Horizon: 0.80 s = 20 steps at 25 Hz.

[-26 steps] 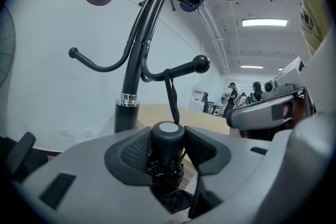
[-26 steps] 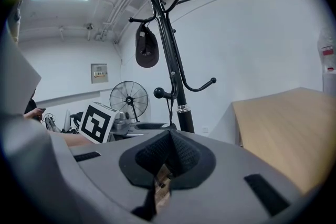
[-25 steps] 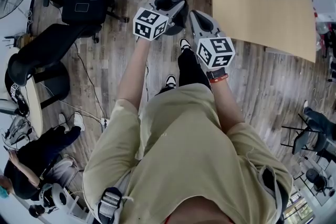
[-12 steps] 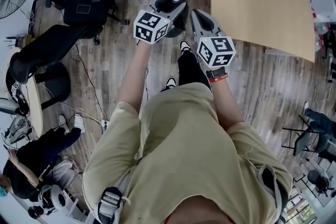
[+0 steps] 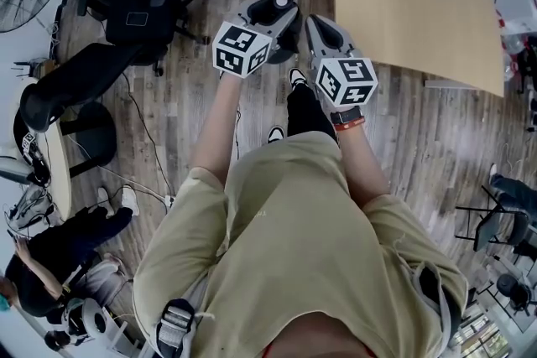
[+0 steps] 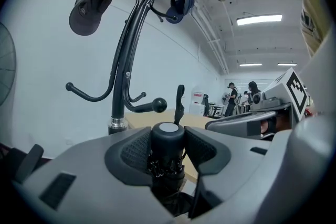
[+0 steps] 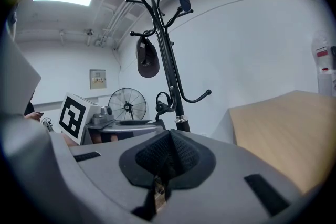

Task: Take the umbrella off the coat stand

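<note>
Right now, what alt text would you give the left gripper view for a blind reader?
The left gripper clamps the capped end of a folded black umbrella between its grey jaws. Behind it rises a black coat stand with two caps hung on its upper hooks.

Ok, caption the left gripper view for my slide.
Left gripper clamped on a folded black umbrella, with the coat stand behind.

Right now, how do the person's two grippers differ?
The left gripper is clamped on a folded black umbrella; the right gripper holds nothing. The left gripper's jaws stand apart around the umbrella, while the right gripper's jaws are pressed together. Both are grey and face the coat stand.
</note>
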{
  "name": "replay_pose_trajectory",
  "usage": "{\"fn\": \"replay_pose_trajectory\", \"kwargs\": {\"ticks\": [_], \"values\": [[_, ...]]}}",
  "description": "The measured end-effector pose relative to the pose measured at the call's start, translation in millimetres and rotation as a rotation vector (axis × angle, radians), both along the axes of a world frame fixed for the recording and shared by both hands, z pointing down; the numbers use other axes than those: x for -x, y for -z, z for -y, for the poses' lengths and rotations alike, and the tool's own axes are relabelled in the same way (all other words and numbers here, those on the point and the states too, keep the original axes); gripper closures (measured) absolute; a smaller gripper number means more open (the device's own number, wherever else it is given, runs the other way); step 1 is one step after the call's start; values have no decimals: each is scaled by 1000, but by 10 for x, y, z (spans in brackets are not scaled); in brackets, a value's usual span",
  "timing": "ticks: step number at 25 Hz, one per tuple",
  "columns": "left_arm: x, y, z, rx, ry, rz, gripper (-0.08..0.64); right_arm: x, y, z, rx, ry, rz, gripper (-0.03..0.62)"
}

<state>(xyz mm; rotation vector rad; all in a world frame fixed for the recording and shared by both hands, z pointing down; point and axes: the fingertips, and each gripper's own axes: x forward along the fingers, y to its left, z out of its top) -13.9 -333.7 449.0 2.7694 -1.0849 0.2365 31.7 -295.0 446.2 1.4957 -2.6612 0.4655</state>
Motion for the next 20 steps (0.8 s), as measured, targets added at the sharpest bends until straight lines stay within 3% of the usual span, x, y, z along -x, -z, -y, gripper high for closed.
{"fn": "replay_pose_trajectory", "kwargs": {"ticks": [12,20], "values": [[116,187,-537,39,128,11,353,-124,250,-299,-52,-28,-3,577],[275,375,-1045,23,262,-30,353,-210,355,-612,-81,-69,-31,577]]}}
